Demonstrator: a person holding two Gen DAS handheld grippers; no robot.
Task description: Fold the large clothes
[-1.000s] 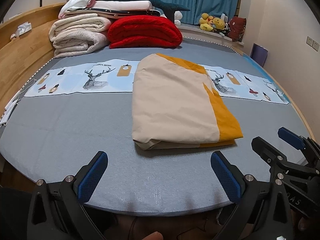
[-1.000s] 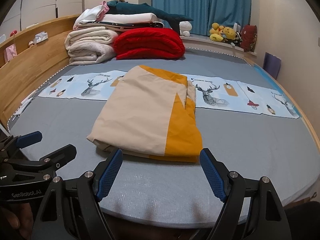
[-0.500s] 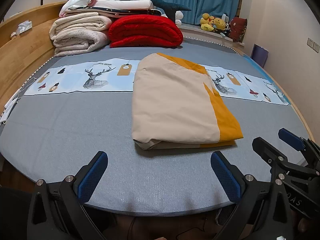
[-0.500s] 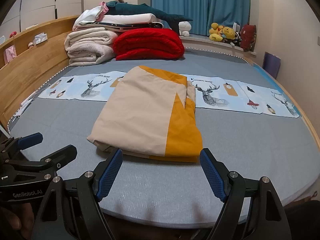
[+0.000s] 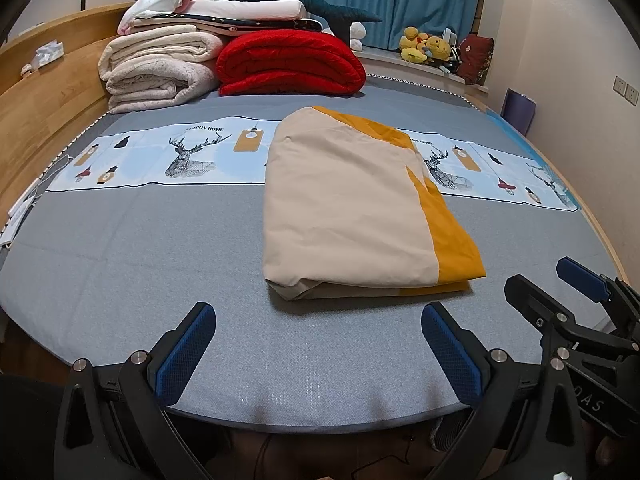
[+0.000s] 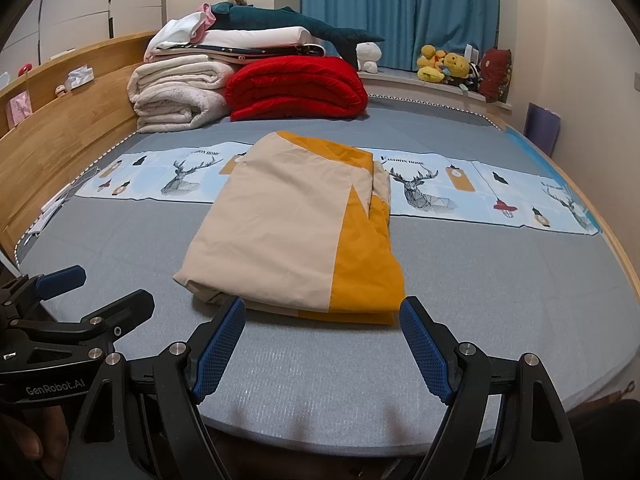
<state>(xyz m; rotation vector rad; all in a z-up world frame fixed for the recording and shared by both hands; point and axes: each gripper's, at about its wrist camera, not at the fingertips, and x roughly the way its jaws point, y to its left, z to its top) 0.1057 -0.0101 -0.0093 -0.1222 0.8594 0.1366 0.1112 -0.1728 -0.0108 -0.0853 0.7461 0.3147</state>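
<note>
A beige and orange cloth (image 5: 352, 208) lies folded into a flat rectangle on the grey bed (image 5: 140, 264). It also shows in the right wrist view (image 6: 296, 232). My left gripper (image 5: 318, 316) is open and empty, above the bed's near edge, short of the cloth's near fold. My right gripper (image 6: 322, 312) is open and empty, its fingertips level with the cloth's near edge. Each gripper shows in the other's view, the right one (image 5: 560, 292) at the far right and the left one (image 6: 100, 296) at the far left.
Folded white blankets (image 5: 156, 68) and a red quilt (image 5: 288, 64) are stacked at the bed's far end. A printed deer strip (image 5: 160, 156) runs across the bed. A wooden side board (image 5: 44, 92) lines the left. Plush toys (image 5: 428, 44) sit by the blue curtain.
</note>
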